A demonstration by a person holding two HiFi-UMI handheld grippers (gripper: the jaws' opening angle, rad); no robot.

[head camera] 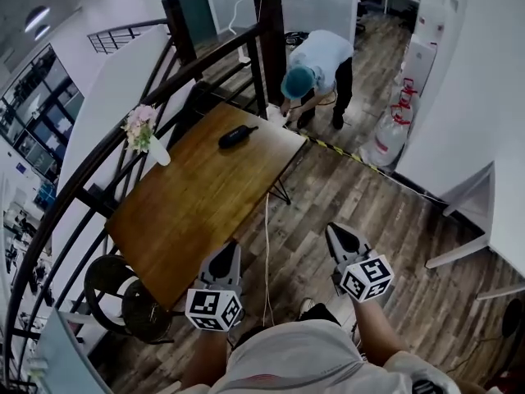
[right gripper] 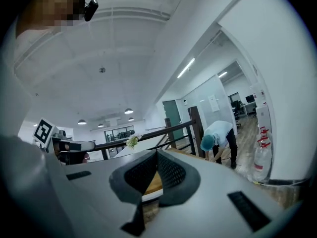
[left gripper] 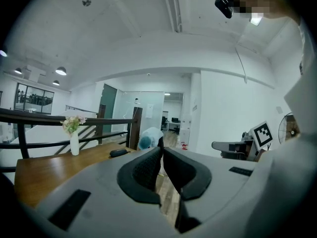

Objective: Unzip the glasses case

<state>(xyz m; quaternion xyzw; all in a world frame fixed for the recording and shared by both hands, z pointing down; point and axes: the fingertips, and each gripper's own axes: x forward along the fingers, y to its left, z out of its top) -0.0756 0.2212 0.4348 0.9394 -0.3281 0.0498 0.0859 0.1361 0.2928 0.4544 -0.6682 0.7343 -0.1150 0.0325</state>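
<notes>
Black glasses case [head camera: 238, 135] lies on table [head camera: 189, 203], well beyond left hand-held gripper [head camera: 230, 246].

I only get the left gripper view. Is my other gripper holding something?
Observer: No. The right gripper has its fingers shut on nothing.
Operator: Are we at the table yet?
Observer: Almost. In the head view the left gripper and the right one show over the wooden floor, just off the table's near corner.
Operator: Anything to trip on?
Observer: A white cable lies on the floor between them.
</notes>
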